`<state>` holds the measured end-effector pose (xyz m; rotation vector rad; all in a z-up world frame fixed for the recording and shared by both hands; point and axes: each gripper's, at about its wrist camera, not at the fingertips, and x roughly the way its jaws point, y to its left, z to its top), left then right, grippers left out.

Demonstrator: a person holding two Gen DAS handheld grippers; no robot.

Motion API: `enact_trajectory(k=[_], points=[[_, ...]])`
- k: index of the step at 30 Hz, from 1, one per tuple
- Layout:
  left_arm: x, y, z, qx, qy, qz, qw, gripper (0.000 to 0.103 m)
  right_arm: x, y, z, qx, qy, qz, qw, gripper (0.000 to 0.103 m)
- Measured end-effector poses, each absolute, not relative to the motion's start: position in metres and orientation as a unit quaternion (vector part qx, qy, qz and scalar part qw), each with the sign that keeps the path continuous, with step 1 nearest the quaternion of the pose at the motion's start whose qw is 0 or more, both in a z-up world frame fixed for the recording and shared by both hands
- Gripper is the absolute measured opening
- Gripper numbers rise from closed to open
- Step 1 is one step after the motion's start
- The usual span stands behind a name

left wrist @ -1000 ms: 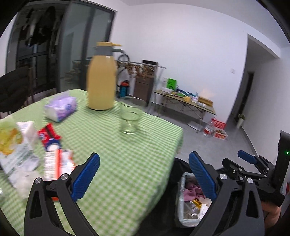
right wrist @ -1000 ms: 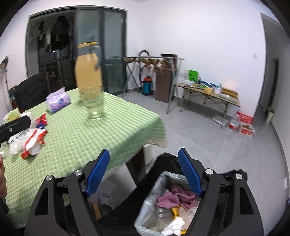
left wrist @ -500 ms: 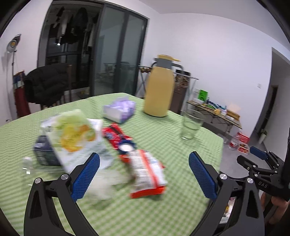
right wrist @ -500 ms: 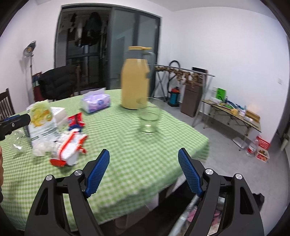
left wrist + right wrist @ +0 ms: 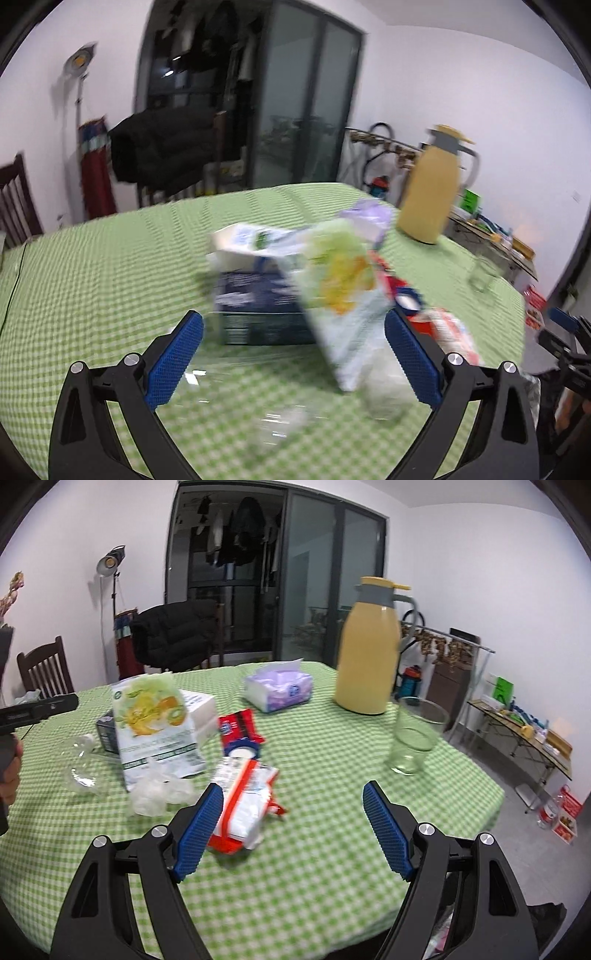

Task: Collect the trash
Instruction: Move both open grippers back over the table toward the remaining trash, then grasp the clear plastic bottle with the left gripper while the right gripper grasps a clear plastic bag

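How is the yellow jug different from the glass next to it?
The jug is yellow and you cannot see through it; the glass is clear. The jug is taller and has a lid and handle; the glass is short and open on top. Both stand upright on the green checked cloth.

A home dining room: gingham-clothed table [image 5: 314, 849], thermos jug [image 5: 369, 653], wooden chair [image 5: 44, 668], clothes hanging behind glass doors [image 5: 317, 583].

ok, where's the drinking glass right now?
Right wrist view: the empty glass stands upright on the table's right side, just right of and nearer than the yellow thermos.
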<state>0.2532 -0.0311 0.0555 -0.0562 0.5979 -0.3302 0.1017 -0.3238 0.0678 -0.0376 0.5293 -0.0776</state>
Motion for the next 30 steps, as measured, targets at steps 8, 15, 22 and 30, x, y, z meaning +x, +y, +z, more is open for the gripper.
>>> enact_trajectory(k=[8, 15, 22, 30], points=[[0.279, 0.003, 0.015, -0.04, 0.369, -0.147, 0.917, 0.095, 0.119, -0.287, 0.058, -0.029, 0.272, -0.009, 0.962, 0.075], [0.278, 0.014, -0.007, 0.062, 0.378, -0.129, 0.915, 0.095, 0.126, -0.26, 0.043, -0.039, 0.285, 0.018, 0.958, 0.075], [0.29, 0.047, -0.021, 0.011, 0.422, -0.119, 0.899, 0.083, 0.132, -0.247, 0.033, -0.037, 0.296, 0.033, 0.954, 0.075], [0.292, 0.042, -0.018, -0.013, 0.409, -0.128, 0.903, 0.08, 0.142, -0.221, 0.027, -0.048, 0.303, 0.058, 0.95, 0.075]])
